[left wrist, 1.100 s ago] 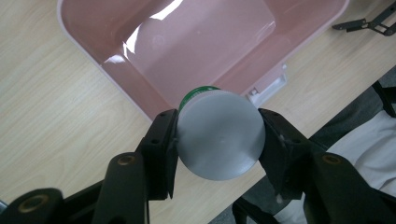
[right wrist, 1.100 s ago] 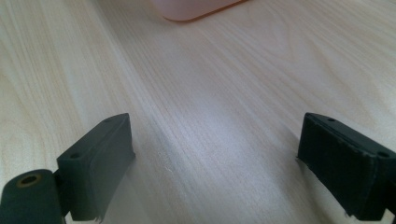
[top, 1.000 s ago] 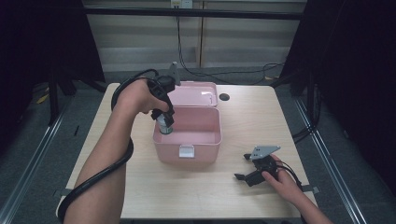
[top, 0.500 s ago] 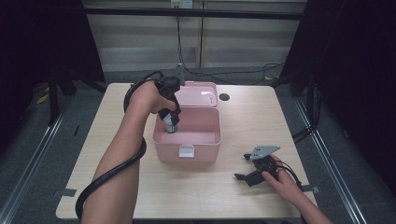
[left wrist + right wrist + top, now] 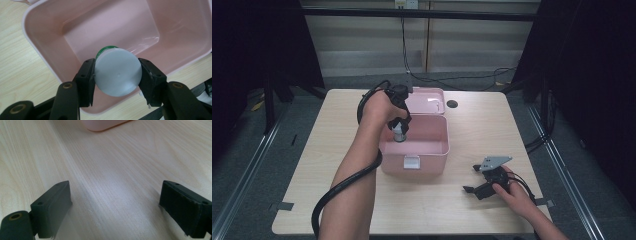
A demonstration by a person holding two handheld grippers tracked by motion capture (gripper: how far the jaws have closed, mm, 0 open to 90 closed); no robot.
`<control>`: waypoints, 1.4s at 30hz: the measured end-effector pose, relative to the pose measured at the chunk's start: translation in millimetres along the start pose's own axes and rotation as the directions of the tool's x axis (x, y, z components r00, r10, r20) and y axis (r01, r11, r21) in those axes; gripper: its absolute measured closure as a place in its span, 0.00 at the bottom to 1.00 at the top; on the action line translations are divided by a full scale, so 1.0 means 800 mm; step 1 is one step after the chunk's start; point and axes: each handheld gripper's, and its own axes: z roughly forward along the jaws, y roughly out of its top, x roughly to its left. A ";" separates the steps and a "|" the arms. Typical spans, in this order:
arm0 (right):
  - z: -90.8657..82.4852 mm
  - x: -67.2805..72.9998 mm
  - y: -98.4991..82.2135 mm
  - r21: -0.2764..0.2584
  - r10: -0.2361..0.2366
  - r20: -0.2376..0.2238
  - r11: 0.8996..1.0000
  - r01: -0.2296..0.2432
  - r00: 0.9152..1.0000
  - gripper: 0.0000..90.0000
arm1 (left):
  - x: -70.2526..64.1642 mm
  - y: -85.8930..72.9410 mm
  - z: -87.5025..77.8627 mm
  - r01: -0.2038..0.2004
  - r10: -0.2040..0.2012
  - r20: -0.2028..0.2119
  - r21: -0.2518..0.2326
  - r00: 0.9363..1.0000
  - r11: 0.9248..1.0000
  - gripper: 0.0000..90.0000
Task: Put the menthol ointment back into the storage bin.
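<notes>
At the left of the high view, the left gripper hangs over the near-left part of the pink box, which stands open on the tabletop with its lid laid back on the far side. Its fingers are clamped on a small bottle, one on each side of the body just below the white cap. In the left gripper view the cap's flat top faces the camera and a green band shows behind it, so the bottle's long axis runs along the gripper, base pointing down into the empty pink interior. The bottle sits at about rim height, above the floor of the box and not touching it as far as I can tell.

It looks like a light, rigid plastic bottle, smooth and round, so it could twist or slide between flat pads if the squeeze slackens. The present hold across the widest part of the body, close under the cap, seems the sound place to grip, since it keeps the bottle from tipping. It is unlikely to break from a short drop, but may roll if set down off upright.

At the near right, the right gripper rests on the tabletop under the person's hand, fingers wide apart with bare wood between them
</notes>
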 end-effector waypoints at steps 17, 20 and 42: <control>0.000 0.000 0.000 0.000 0.000 0.000 1.000 0.000 1.000 0.11 | 0.001 0.012 0.019 0.081 -0.081 -0.004 -0.022 0.997 0.996 0.56; 0.000 0.000 0.000 0.000 0.000 0.000 1.000 0.000 1.000 0.11 | 0.003 0.014 0.025 0.101 -0.101 0.000 -0.026 0.995 0.995 0.56; 0.000 0.000 0.000 0.000 0.000 0.000 1.000 0.000 1.000 0.11 | 0.009 0.024 0.053 0.198 -0.199 -0.005 -0.074 0.980 0.977 0.56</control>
